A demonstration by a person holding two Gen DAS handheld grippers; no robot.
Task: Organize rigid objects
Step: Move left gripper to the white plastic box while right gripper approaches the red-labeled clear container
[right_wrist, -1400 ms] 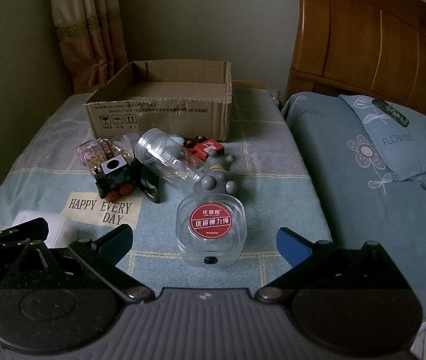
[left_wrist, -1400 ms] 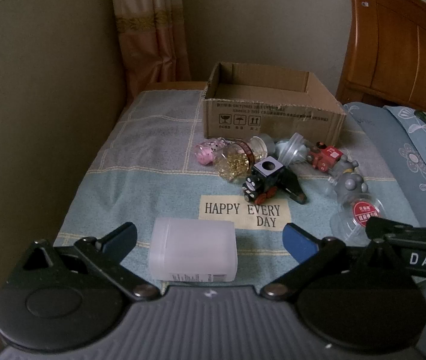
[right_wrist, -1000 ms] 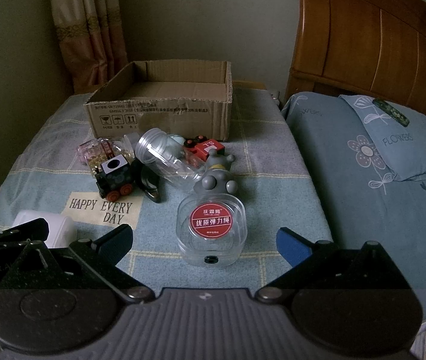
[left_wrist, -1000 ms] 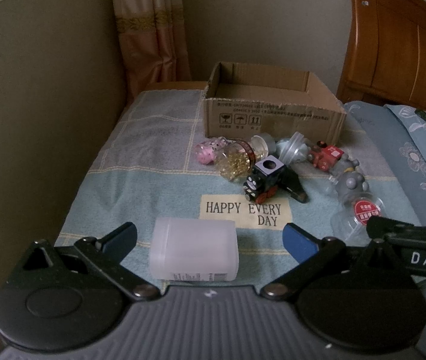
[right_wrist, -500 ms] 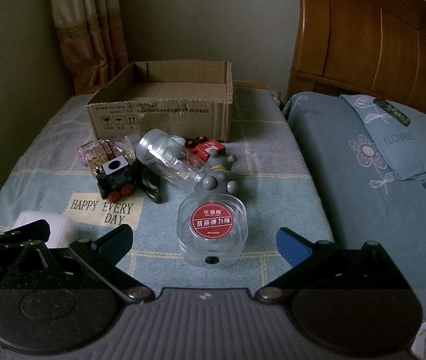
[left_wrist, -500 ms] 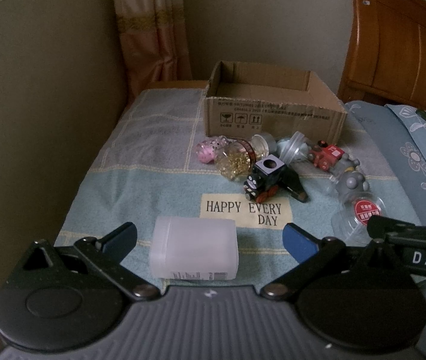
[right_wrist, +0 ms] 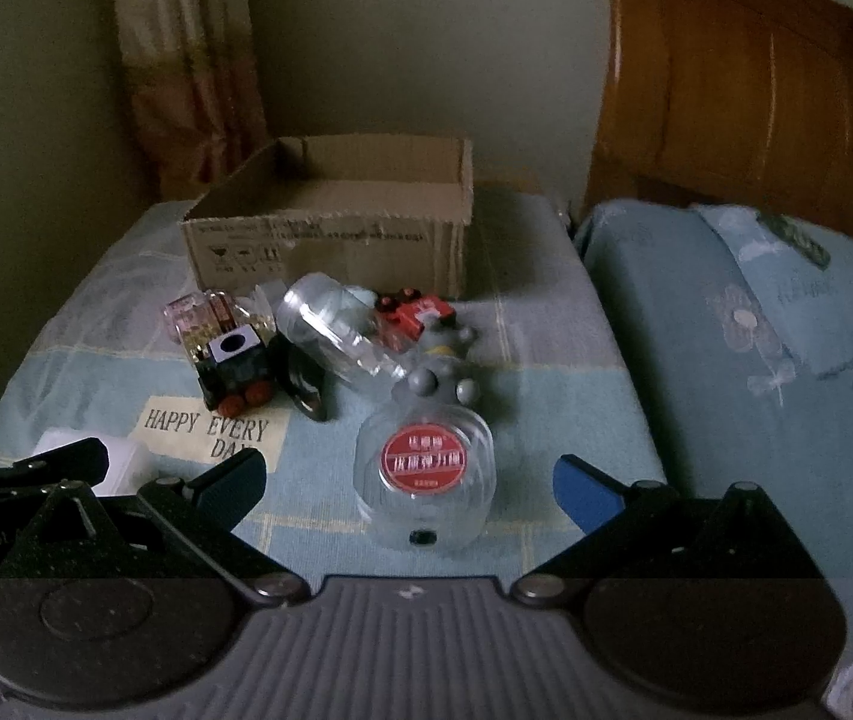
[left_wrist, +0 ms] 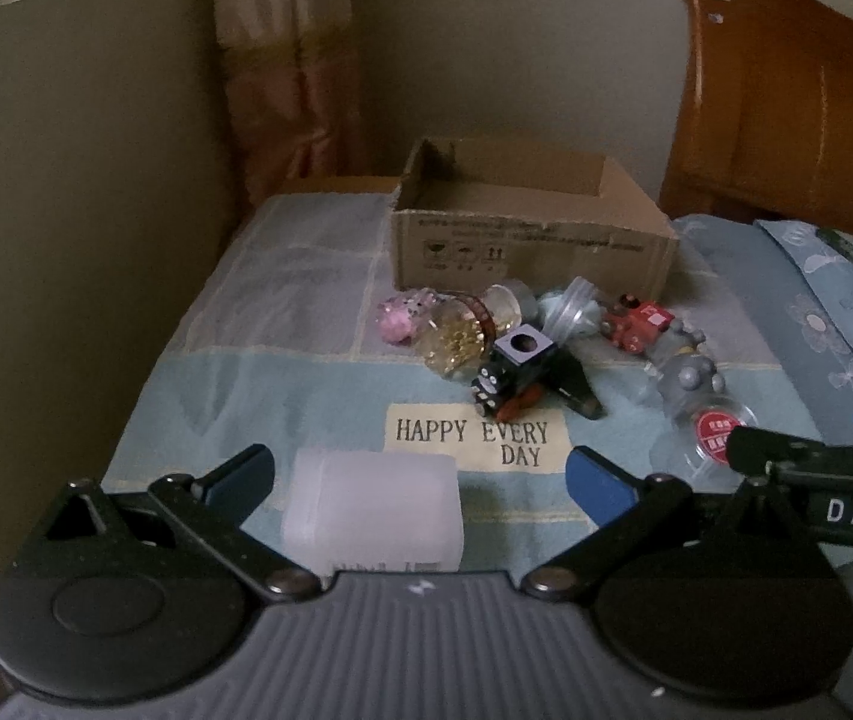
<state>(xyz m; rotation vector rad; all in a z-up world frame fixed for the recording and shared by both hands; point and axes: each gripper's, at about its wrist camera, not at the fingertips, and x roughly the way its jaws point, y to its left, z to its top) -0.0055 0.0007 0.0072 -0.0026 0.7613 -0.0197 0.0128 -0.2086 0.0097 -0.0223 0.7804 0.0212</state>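
A white plastic bottle [left_wrist: 373, 510] lies on the bed between the wide-apart fingers of my open left gripper [left_wrist: 420, 474]. My right gripper [right_wrist: 409, 480] is open around a clear round container with a red label [right_wrist: 424, 474], without touching it. Beyond them lies a cluster of toys: a black toy train [left_wrist: 513, 367], a red toy car [left_wrist: 636, 321], a grey figure [right_wrist: 441, 375], a clear jar on its side [right_wrist: 330, 330] and a jar of gold beads [left_wrist: 456, 339]. An open cardboard box [left_wrist: 531, 228] stands at the back, with nothing visible inside.
A patch reading HAPPY EVERY DAY [left_wrist: 474, 438] is sewn on the blue bedspread. A wall [left_wrist: 66, 210] runs along the left, a curtain [left_wrist: 288, 60] hangs in the corner, and a wooden headboard [right_wrist: 756, 90] with a flowered pillow [right_wrist: 786, 312] is on the right.
Both views have shifted a little forward and the picture is slightly blurred. The bottle and the red-label container have not moved, and both grippers have stayed open.
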